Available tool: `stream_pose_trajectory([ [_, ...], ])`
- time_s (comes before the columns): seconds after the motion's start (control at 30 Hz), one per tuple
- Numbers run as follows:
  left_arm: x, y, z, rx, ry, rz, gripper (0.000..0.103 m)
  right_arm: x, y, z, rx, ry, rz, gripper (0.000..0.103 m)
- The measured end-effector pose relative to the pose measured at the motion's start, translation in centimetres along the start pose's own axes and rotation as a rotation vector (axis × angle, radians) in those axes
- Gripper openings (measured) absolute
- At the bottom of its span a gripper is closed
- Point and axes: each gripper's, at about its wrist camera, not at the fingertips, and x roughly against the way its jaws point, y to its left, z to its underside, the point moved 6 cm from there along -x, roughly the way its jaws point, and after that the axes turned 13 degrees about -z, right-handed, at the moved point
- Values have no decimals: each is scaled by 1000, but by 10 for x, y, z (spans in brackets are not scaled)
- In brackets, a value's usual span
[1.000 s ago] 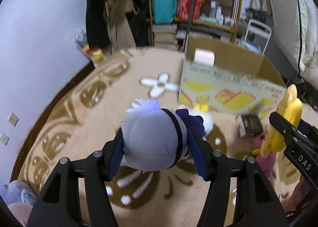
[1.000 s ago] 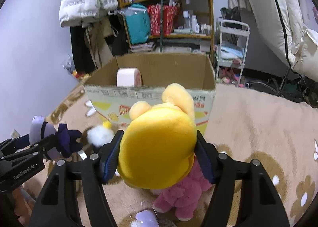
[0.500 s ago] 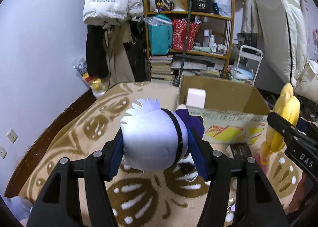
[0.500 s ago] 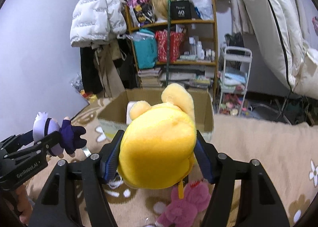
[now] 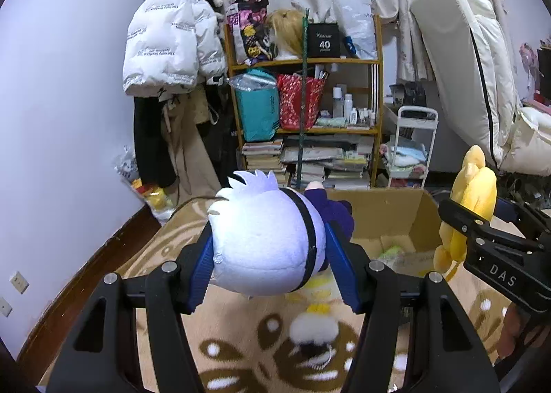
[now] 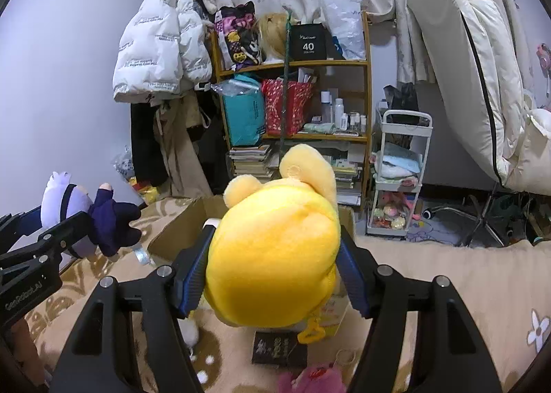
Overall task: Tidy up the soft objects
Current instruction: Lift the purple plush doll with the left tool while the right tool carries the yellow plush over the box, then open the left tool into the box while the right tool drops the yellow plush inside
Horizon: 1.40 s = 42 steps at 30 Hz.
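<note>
I see an evenly lit room under cool, soft indoor light, with no hard shadows. Both views are sharp through the middle, and fisheye bending curves the left wall [image 5: 51, 117] and the mattress [image 6: 465, 65] toward black corners. The near rug [image 5: 241, 358] looks slightly soft. No glare shows.

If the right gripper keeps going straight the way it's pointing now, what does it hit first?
Probably the cardboard box. The right gripper, shut on the yellow plush, aims slightly downward at the box just beyond it. The plush hides much of the box, so depth is uncertain; it may reach the open top rather than the near wall.
</note>
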Motion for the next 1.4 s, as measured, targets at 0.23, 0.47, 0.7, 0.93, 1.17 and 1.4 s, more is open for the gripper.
stream_pose_trajectory([
  [0.23, -27, -19, -20, 19, 7, 73, 60, -12, -21, -15, -4, -15, 23, 71],
  [0.47, -61, -32, -21, 18, 33, 80, 60, -40, -39, -12, -28, 15, 23, 71],
  [0.7, -89, -44, -8, 16, 95, 110, 60, -64, -45, 4, -50, 69, 0, 72],
  [0.93, -102, -59, 6, -8, 131, 141, 60, -76, -48, 16, -52, 111, -19, 73],
  [1.17, -104, -71, 12, -40, 143, 144, 63, -79, -54, 22, -77, 138, -19, 78],
  [1.4, -101, -68, 15, -57, 154, 130, 76, -77, -54, 25, -74, 149, -28, 94],
])
